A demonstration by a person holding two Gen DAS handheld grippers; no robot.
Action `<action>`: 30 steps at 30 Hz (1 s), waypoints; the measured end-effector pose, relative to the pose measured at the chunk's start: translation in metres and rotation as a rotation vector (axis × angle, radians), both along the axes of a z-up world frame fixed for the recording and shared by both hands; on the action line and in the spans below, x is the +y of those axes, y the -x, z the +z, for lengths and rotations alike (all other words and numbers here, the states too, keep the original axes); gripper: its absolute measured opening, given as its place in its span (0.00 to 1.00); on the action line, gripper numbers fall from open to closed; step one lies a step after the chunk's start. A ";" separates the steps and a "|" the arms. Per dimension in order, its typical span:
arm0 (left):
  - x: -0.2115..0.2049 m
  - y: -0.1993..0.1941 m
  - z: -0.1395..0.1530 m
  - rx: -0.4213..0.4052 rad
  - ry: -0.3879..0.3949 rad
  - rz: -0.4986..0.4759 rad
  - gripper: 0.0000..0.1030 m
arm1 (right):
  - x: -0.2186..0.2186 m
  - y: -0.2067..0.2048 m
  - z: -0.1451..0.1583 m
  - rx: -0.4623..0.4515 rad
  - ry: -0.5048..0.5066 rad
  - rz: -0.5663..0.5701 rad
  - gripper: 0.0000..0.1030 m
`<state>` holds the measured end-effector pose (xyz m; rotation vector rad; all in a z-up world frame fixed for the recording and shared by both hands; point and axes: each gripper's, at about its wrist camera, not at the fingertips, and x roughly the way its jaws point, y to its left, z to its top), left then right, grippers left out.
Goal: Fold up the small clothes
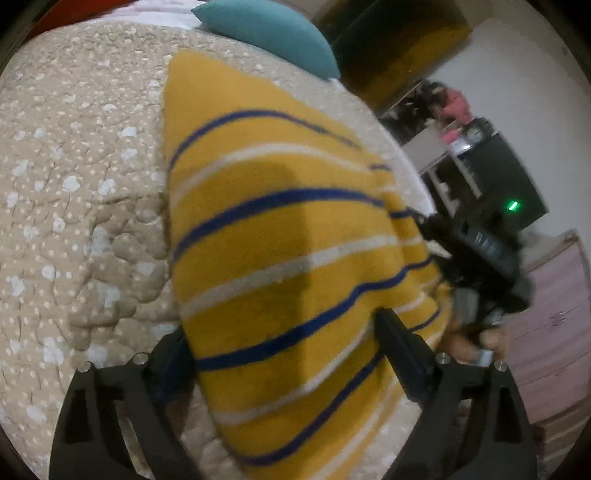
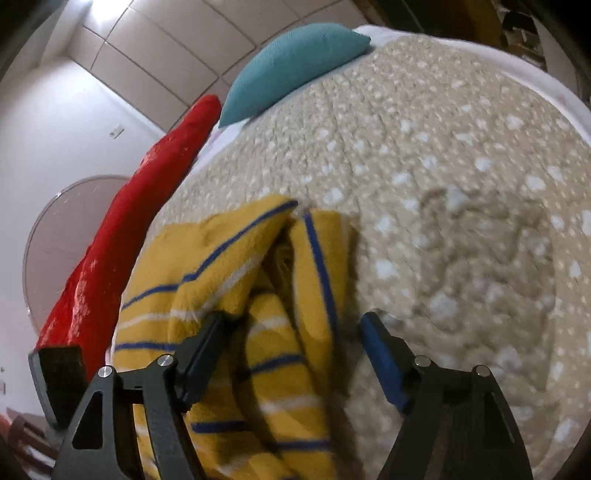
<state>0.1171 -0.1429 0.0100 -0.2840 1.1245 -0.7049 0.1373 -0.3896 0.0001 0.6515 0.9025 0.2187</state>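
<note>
A yellow garment (image 1: 280, 236) with blue and white stripes lies on a beige dotted quilt (image 1: 74, 184). In the left wrist view my left gripper (image 1: 280, 332) is open, its fingers straddling the garment's near part, with cloth between them. The right gripper's body (image 1: 480, 258) shows at the garment's right edge. In the right wrist view the garment (image 2: 236, 295) is bunched and folded over itself. My right gripper (image 2: 291, 325) is open, with the cloth lying between its fingers, closer to the left finger (image 2: 207, 339).
A teal pillow (image 1: 273, 33) lies at the head of the bed, also in the right wrist view (image 2: 295, 62). A red cloth (image 2: 129, 229) runs along the bed's left edge. The quilt (image 2: 461, 184) has wrinkles (image 2: 480, 236) on the right. Dark shelving (image 1: 491, 177) and a pink dresser (image 1: 546, 332) stand beside the bed.
</note>
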 end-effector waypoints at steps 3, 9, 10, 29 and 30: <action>0.011 -0.004 0.021 0.001 0.026 0.013 0.48 | 0.012 -0.007 0.007 0.016 -0.062 0.020 0.31; 0.038 -0.016 0.077 -0.103 0.055 0.050 0.45 | 0.024 0.002 0.059 -0.155 -0.070 0.058 0.24; 0.040 -0.018 0.077 -0.107 0.029 0.064 0.48 | 0.025 0.002 0.059 -0.164 -0.067 0.063 0.24; 0.069 0.080 0.030 -0.159 -0.261 0.195 0.71 | 0.053 0.048 0.076 -0.170 0.052 0.036 0.42; 0.069 0.083 0.029 -0.159 -0.260 0.198 0.71 | 0.067 0.045 0.075 -0.162 0.110 0.044 0.42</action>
